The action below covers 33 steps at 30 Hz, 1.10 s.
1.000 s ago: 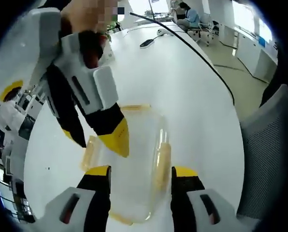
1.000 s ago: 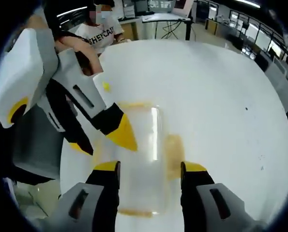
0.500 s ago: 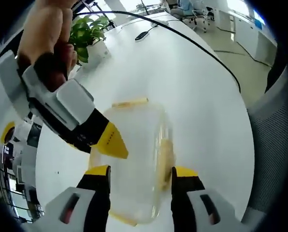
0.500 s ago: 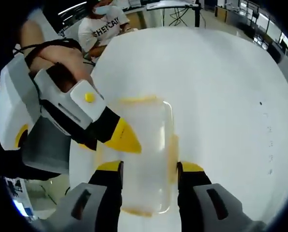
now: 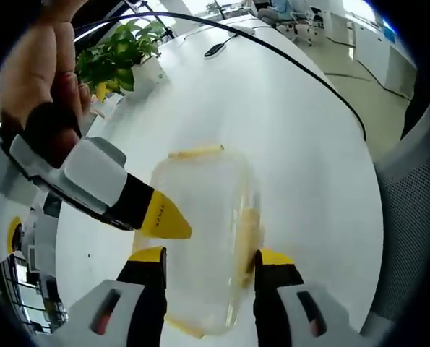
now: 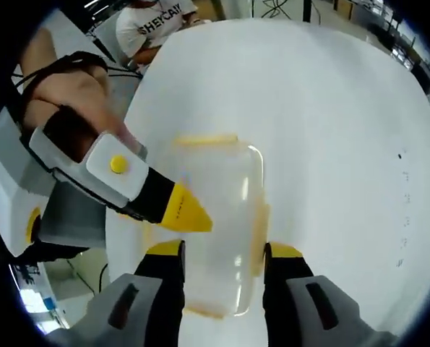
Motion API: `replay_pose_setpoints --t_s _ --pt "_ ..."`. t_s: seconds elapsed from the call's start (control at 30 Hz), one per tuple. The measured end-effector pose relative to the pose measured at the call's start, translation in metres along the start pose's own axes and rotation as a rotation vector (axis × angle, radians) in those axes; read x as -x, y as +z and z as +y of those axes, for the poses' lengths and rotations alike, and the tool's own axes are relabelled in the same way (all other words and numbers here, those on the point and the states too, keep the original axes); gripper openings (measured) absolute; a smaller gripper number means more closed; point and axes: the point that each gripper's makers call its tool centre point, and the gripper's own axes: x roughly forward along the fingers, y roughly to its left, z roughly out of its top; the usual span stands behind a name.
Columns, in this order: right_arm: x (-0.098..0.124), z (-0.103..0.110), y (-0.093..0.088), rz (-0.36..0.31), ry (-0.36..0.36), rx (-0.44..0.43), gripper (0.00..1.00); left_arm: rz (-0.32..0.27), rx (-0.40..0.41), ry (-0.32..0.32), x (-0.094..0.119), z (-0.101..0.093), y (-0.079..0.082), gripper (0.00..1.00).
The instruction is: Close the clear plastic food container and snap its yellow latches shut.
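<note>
Straddling the clear plastic container (image 5: pixel 200 238) on the white round table (image 5: pixel 294 130), the left gripper (image 5: pixel 211 260) has its jaws spread wide, one yellow tip on each long side of the box, close to the walls though I cannot tell whether they touch. From the right gripper view it is the same: the right gripper (image 6: pixel 223 253) stands open around the container (image 6: pixel 218 231), its tips just beside the two long edges. The box lies flat with its lid on; a yellow latch (image 5: pixel 195 152) shows at the far short end and another latch (image 5: pixel 245 235) runs down the long side next to the right-hand jaw, and whether they are snapped is not clear to me. In the left gripper view the other gripper's yellow tip (image 5: pixel 164 219) reaches in from the left and meets the near long edge of the lid, a hand (image 5: pixel 37 79) wrapped round its grip. Compared with half a second ago, that intruding tip sits a little lower and flatter against the edge, and the hand has swung further down into the picture; the container has not shifted on the table. A potted plant (image 5: pixel 121 61) and a black cable (image 5: pixel 287 61) lie beyond, and a seated person in a white T-shirt (image 6: pixel 153 18) is at the far rim.
</note>
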Motion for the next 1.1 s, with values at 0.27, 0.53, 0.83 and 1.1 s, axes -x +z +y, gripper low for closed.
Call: replay_pose_setpoints --t_s 0.27,0.53,0.83,1.1 --pt "-0.004 -0.001 -0.001 0.064 0.026 0.0 0.36 0.007 -0.008 0.022 -0.004 0.003 0.001 0.39" --pt "-0.005 -0.002 -0.004 0.08 0.015 -0.022 0.39 0.01 -0.013 0.014 -0.002 0.001 0.0 0.4" --pt "-0.004 -0.001 -0.003 0.063 0.019 -0.029 0.4 0.036 -0.019 0.014 -0.003 0.001 0.0 0.41" --pt "-0.001 0.002 0.0 0.023 -0.012 0.003 0.41 -0.019 0.025 -0.09 0.002 -0.008 0.003 0.53"
